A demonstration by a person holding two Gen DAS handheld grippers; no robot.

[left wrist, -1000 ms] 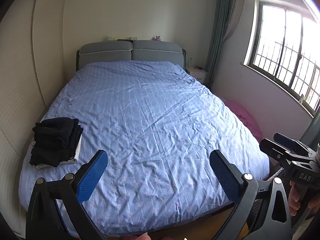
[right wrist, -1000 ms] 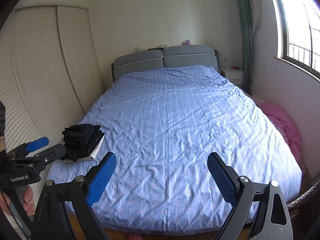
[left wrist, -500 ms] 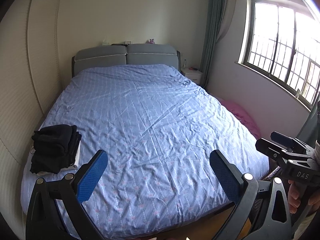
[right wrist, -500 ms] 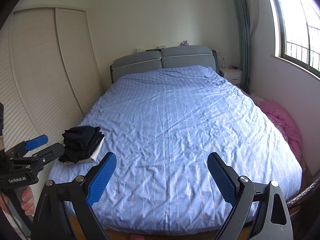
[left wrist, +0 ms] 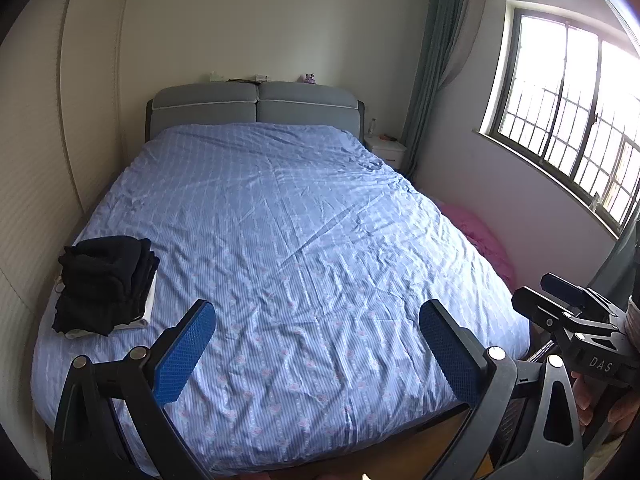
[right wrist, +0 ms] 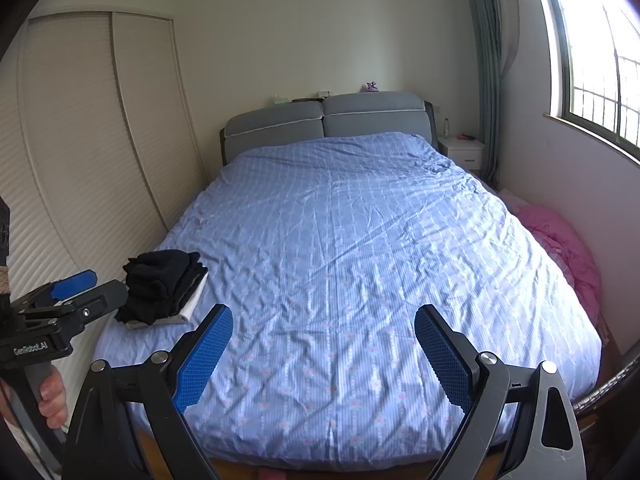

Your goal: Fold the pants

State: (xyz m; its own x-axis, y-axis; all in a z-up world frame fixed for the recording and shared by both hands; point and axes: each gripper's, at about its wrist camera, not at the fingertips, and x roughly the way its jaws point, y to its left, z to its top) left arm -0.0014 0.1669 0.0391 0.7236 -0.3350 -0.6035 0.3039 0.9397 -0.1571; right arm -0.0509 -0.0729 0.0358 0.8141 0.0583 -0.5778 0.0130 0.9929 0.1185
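Left wrist view gives me the whole bed [left wrist: 304, 248] first, its wrinkled blue checked cover running lengthwise away from me to the grey padded headboard [left wrist: 256, 110]. A slatted wardrobe [right wrist: 84, 152] lines the left wall, a barred window [left wrist: 568, 112] and green curtain [left wrist: 436, 56] the right, with a pink heap [right wrist: 560, 248] on the floor beside the bed and a white nightstand [right wrist: 464, 152] in the far corner. The folded black pants [left wrist: 106, 284] lie stacked on something white at the near left corner of the bed, long axis roughly along the bed's length; I cannot tell which end is the waist. My left gripper [left wrist: 316, 348] hovers over the foot of the bed, fingers spread wide, holding nothing. My right gripper [right wrist: 324, 352] does the same, well apart from the pants.
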